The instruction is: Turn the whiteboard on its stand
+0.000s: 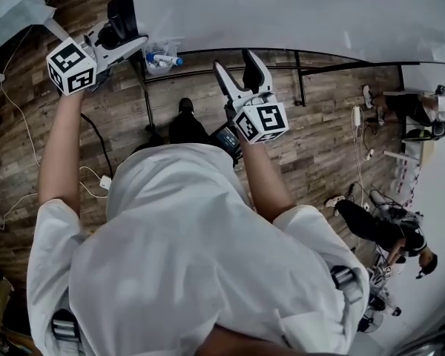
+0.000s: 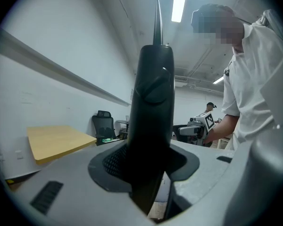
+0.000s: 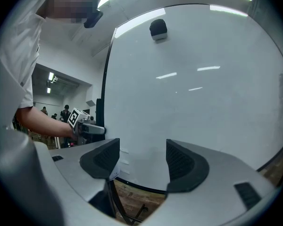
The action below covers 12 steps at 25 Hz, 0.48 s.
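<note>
The whiteboard (image 1: 282,13) is a broad, blank white panel with a thin black rim. In the head view it fills the 12 o'clock side, above the wooden floor (image 1: 319,124). The thin black tubes of its stand (image 1: 300,80) show beneath the lower edge.

At 10 o'clock the left claw (image 1: 130,37) reaches the board's left edge. In its own view the jaws are partly closed and clamped on the black side frame (image 2: 153,102), which stands upright between them and tapers to a thin line above.

Just above centre the right claw (image 1: 241,69) points to 12 o'clock at the lower rim. Its jaws stand well apart, and the pads (image 3: 101,159) press on nothing. Only the white board face lies ahead of them.
</note>
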Available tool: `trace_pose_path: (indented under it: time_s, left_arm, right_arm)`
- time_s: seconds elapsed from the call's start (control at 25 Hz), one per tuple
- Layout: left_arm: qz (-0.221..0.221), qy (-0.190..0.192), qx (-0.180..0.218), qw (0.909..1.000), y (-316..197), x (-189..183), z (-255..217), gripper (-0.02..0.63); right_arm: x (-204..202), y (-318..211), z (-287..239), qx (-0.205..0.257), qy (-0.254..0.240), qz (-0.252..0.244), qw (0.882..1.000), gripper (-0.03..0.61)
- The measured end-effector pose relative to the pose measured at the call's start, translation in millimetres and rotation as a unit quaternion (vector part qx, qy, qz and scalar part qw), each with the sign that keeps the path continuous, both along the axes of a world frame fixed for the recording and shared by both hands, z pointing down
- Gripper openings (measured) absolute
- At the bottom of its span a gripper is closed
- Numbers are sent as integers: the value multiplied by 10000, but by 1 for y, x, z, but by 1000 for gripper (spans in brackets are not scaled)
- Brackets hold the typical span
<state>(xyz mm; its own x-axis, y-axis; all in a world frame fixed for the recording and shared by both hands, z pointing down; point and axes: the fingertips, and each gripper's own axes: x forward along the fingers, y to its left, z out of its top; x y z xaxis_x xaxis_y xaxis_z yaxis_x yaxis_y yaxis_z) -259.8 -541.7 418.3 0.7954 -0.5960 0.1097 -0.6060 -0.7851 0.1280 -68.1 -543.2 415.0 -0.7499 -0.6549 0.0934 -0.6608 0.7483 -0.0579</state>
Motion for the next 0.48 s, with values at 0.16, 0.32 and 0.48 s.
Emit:
trace_pose_path:
  time_s: [0.16, 0.32, 0.48]
  left_arm:
    - [-26, -126, 82, 9999, 0, 1, 0, 183]
    - [-60, -249, 162, 9995, -1, 1, -1, 176]
    - [-141, -272, 191, 9993, 1, 0, -3, 174]
  right_arm:
    - [0, 0, 2, -22, -3, 7, 10000, 302]
    - [1, -3, 0, 3, -20, 26, 10000, 296]
    - [5, -7, -2, 3, -47, 18, 10000, 293]
